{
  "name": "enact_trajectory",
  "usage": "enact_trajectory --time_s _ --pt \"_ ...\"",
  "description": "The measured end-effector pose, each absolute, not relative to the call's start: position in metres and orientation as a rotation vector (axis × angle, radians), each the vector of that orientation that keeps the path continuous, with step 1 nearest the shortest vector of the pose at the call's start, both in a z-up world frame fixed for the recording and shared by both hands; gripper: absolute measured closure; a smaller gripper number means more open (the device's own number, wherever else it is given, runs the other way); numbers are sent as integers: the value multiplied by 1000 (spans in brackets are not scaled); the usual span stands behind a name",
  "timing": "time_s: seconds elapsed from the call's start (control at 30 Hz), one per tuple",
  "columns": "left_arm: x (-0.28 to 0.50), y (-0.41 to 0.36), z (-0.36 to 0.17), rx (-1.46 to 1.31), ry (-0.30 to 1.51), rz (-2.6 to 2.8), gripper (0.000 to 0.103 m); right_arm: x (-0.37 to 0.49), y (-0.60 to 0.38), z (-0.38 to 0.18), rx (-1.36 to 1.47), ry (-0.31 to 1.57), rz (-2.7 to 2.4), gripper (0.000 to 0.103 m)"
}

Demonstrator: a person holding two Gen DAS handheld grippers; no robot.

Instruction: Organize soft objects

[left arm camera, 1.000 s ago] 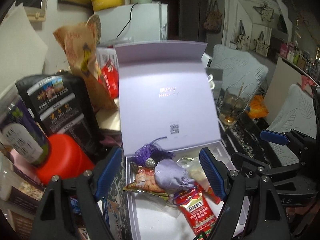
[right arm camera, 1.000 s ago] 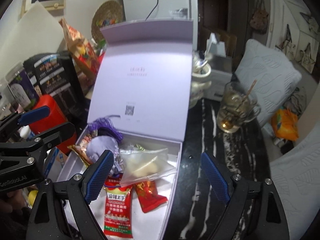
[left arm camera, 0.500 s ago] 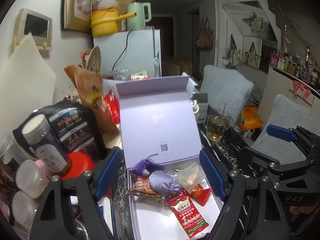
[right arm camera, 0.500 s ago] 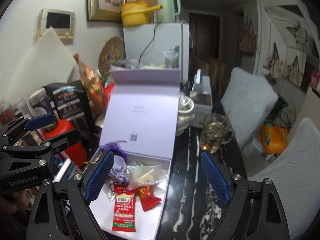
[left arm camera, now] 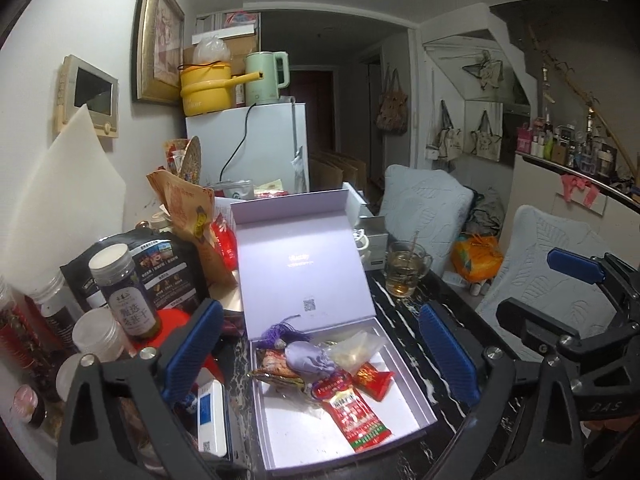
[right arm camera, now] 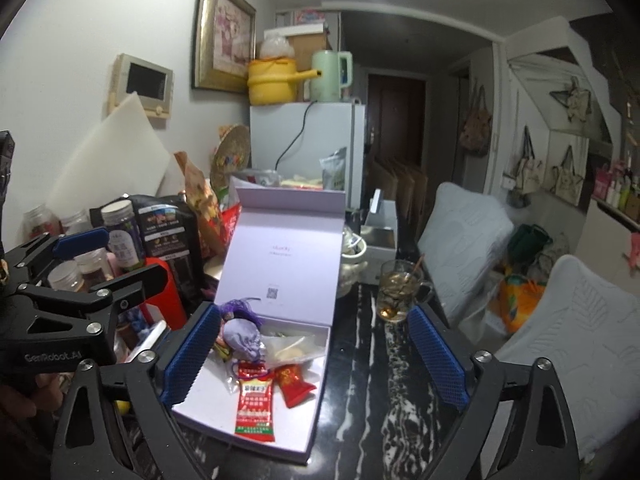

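Observation:
An open lilac gift box (left arm camera: 412, 390) (right arm camera: 320, 364) sits on the dark marble table, lid upright. Inside lie a lilac pouch (left arm camera: 308, 360) (right arm camera: 244, 338) with a purple tassel, a clear bag (left arm camera: 356, 350) (right arm camera: 294, 348), a long red snack packet (left arm camera: 356, 416) (right arm camera: 256, 406), a small red packet (left arm camera: 374, 378) (right arm camera: 294, 384) and an orange packet (left arm camera: 274, 364). My left gripper (left arm camera: 320, 352) hangs above and short of the box, its jaws opening with nothing between the pads. My right gripper (right arm camera: 316, 354) is likewise back from the box, jaws opening and empty.
Left of the box crowd jars (left arm camera: 124, 292), a black bag (left arm camera: 160, 268), a red container (right arm camera: 170, 300) and a brown snack bag (left arm camera: 188, 216). A glass mug of tea (left arm camera: 406, 272) (right arm camera: 398, 292) stands right of the lid. Padded chairs (right arm camera: 464, 224) line the right side. A white fridge (left arm camera: 256, 144) stands behind.
Both grippers have pulled back and risen from the box, so more of the room shows. Their jaws have spread wider. The items stay lying in the box.

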State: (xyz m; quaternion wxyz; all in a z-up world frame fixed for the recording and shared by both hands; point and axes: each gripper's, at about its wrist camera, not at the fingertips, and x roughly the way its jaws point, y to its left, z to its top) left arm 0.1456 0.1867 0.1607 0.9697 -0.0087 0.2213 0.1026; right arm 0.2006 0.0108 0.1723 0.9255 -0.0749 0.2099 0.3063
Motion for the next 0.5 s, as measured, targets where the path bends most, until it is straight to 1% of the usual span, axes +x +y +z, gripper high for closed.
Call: enact_trajectory --time_s 0.33,0.5 --pt "100 170 154 -35 421 162 3 152 -18 174 -134 378 601 2" --pt "84 160 143 -30 439 147 3 134 -28 165 -124 384 585 2"
